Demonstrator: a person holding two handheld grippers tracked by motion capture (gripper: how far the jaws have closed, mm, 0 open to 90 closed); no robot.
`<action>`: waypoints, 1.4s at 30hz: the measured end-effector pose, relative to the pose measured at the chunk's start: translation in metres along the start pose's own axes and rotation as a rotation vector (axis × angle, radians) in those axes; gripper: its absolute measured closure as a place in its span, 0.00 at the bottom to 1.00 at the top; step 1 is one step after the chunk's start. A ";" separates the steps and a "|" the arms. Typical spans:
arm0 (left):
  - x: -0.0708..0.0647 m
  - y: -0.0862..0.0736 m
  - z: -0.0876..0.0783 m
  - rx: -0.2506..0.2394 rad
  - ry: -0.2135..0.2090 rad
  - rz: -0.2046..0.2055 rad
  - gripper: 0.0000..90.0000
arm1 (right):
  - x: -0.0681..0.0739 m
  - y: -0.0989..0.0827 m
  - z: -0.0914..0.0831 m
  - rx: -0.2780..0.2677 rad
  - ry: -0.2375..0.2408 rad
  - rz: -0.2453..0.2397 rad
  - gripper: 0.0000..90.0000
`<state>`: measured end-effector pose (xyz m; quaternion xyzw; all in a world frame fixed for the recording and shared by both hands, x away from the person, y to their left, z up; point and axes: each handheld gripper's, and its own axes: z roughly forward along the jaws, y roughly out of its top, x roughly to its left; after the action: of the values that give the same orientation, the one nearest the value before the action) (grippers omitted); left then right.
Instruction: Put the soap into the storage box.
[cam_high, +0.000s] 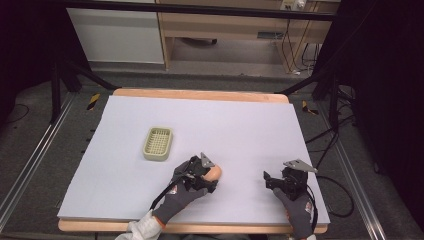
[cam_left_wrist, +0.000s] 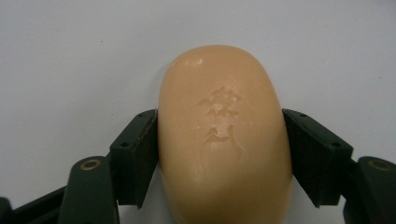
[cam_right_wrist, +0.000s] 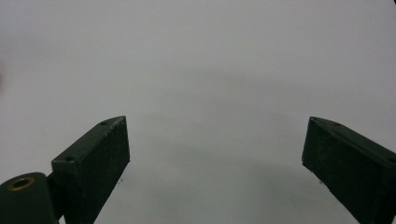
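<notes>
The soap bar is clamped across its short axis by the left gripper — long axis along the jaws; the right gripper is held wide open, empty.

My view: left tool and right tool both black, grey three-cornered plates on top, black cables trailing. Jaws are flat black blocks, brass-ringed pivot holes. Grey knit gloves; white sleeve on left.

Wooden desk (behind table)

grey carpet floor | wooden desk | black curtains
</notes>
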<state>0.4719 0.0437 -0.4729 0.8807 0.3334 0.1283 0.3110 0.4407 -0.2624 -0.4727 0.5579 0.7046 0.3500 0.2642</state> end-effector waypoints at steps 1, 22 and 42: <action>0.000 0.000 0.000 0.000 0.000 0.000 0.33 | 0.000 0.000 0.000 0.000 0.000 0.000 0.09; 0.003 0.001 -0.018 -0.029 -0.014 -0.007 0.35 | -0.001 0.000 -0.001 0.003 0.000 0.000 0.09; 0.016 0.000 -0.047 -0.073 -0.009 -0.038 0.35 | -0.001 -0.001 -0.002 -0.001 -0.002 0.001 0.09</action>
<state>0.4634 0.0760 -0.4360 0.8629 0.3439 0.1306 0.3466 0.4392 -0.2642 -0.4723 0.5585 0.7039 0.3500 0.2648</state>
